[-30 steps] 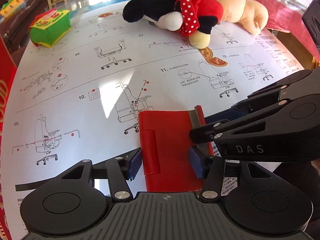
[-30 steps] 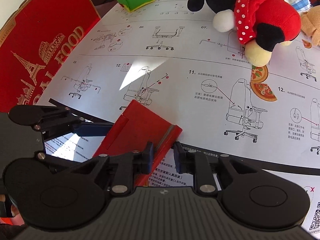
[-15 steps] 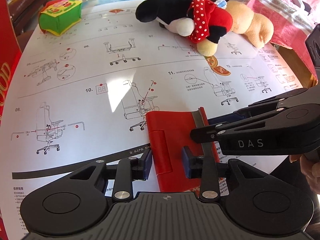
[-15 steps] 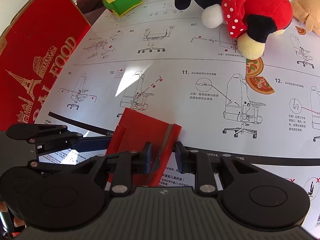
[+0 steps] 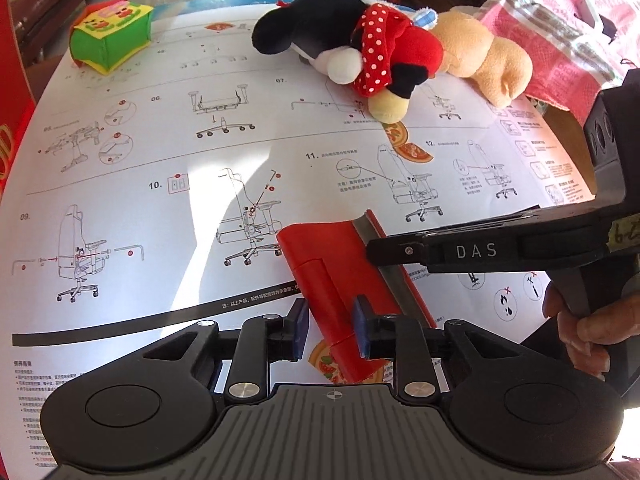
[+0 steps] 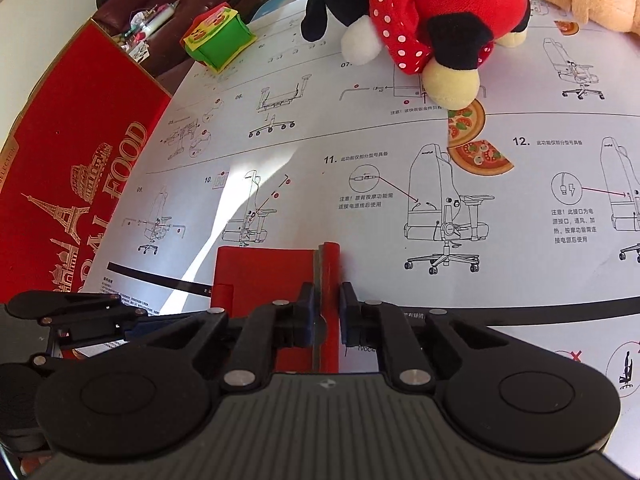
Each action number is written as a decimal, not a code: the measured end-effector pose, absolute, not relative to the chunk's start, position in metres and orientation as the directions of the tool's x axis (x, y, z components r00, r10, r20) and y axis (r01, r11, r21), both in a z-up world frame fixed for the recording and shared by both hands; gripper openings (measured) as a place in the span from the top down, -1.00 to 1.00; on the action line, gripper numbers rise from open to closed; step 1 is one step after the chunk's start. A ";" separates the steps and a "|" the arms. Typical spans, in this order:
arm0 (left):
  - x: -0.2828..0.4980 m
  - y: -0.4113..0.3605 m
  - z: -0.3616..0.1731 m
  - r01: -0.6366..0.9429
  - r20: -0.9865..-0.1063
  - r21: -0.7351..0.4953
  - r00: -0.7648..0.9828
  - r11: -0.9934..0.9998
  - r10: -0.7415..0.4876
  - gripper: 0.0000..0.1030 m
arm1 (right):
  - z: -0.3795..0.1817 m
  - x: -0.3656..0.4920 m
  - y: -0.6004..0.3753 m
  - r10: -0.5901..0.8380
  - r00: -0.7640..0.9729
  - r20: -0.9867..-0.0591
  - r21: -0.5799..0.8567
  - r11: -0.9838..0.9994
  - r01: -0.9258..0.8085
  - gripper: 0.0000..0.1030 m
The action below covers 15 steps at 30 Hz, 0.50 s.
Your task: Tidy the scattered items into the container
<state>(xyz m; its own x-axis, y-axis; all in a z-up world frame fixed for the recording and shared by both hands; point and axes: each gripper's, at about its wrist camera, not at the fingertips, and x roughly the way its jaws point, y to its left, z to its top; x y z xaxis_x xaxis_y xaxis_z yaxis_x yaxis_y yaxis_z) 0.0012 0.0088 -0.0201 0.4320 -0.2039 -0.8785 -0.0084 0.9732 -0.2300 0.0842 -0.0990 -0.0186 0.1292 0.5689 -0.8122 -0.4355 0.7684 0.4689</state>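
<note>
A flat red plastic piece with a raised grey-lined rim (image 5: 344,264) is seen held just above the white chair-assembly instruction sheet (image 5: 168,160) covering the worktop. The right gripper (image 6: 324,316) is clenched on the piece's upright rim, its jaws set along the rim's long axis. The left gripper (image 5: 330,330) straddles the piece's thicker ridge, jaws parted and apparently not pressing. The red cardboard box printed with gold landmarks (image 6: 72,168), judged to be the container, stands left of the red piece, nearer the left gripper. Bare sheet lies between piece and box, so a leftward carry appears unobstructed. Beyond the piece lie a black-and-red polka-dot plush mouse (image 5: 360,52), a tan plush bear (image 5: 484,56) and a green fabric cube (image 5: 110,40).
</note>
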 end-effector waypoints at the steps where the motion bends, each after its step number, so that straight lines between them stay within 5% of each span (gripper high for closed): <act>1: 0.002 0.008 -0.020 -0.012 -0.878 -0.226 0.436 0.974 -0.198 0.32 | -0.020 0.086 -0.100 0.574 0.127 -0.809 0.479 0.769 -0.424 0.73; 5: 0.004 0.002 -0.022 0.001 -0.885 -0.188 0.434 0.982 -0.170 0.36 | -0.021 0.088 -0.104 0.581 0.129 -0.803 0.497 0.774 -0.392 0.75; 6: 0.005 0.001 -0.026 0.000 -0.891 -0.180 0.424 0.984 -0.163 0.51 | -0.022 0.089 -0.106 0.585 0.126 -0.801 0.502 0.772 -0.391 0.75; 11: 0.016 0.003 -0.039 -0.040 -0.907 -0.190 0.389 0.981 -0.160 0.37 | -0.022 0.088 -0.106 0.586 0.130 -0.800 0.501 0.772 -0.392 0.76; 15: 0.014 -0.006 -0.025 0.000 -0.888 -0.136 0.443 0.991 -0.122 0.61 | -0.018 0.088 -0.108 0.556 0.148 -0.818 0.469 0.793 -0.390 0.76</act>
<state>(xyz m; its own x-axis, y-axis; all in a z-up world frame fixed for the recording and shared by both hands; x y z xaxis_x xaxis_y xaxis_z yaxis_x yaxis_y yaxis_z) 0.0139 -0.0056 -0.0249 0.4429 -0.1221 -0.8882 0.0004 0.9907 -0.1361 0.0883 -0.1080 -0.0180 0.1484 0.5564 -0.8176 -0.3895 0.7928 0.4688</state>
